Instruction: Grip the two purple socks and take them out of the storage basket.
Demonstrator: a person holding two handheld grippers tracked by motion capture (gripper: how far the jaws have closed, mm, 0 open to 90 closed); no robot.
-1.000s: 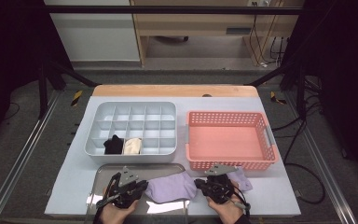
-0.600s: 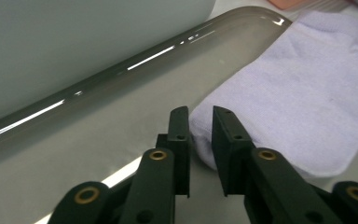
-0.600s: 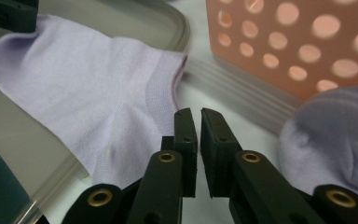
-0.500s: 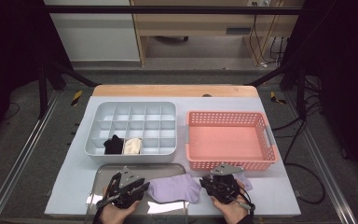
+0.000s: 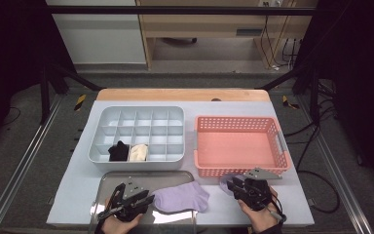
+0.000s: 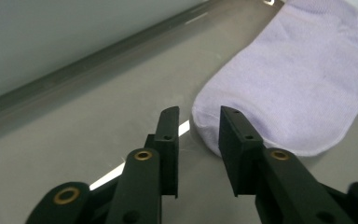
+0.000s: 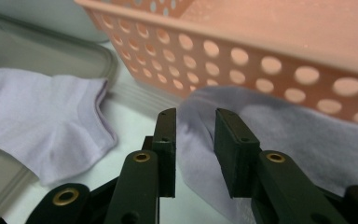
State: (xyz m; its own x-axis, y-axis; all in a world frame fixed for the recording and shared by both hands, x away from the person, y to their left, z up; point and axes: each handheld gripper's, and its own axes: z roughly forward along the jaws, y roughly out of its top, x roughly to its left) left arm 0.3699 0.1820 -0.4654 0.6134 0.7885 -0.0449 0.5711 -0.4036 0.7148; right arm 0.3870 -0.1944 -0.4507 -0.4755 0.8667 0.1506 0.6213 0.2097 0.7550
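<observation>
1. Overhead, the high view shows a lilac sock (image 5: 181,199) lying flat, its toe end on the metal tray (image 5: 108,181) and its cuff end reaching past the tray's right edge onto the white table cover (image 5: 78,187). The left gripper (image 5: 141,204) sits at the toe. A second lilac sock (image 5: 225,180) lies bunched against the front wall of the pink basket (image 5: 241,171), with the right gripper (image 5: 234,186) over it. Behind, the grey divided box (image 5: 137,135) holds a black bundle (image 5: 119,151) and a cream bundle (image 5: 138,152) in neighbouring front cells.

2. Next, the left gripper view: the left gripper's (image 6: 196,135) jaws have just been opening and stand partly apart, with the sock's (image 6: 289,88) toe tip at the gap and nothing pinched. The knit looks thin, limp and very light; it should drape and slide easily on the smooth tray (image 6: 98,116).

3. Finally, the right gripper view: the right gripper's (image 7: 193,135) jaws have likewise just been opening, part-way apart, with a fold of the second sock (image 7: 279,135) rising between them, seemingly unpressed. The basket (image 7: 242,51) wall stands just behind it; the first sock (image 7: 42,126) lies off to the side.

4. Judging from this, each sock is best taken by a doubled fold or the thicker cuff, since one loose layer could slip free.
</observation>
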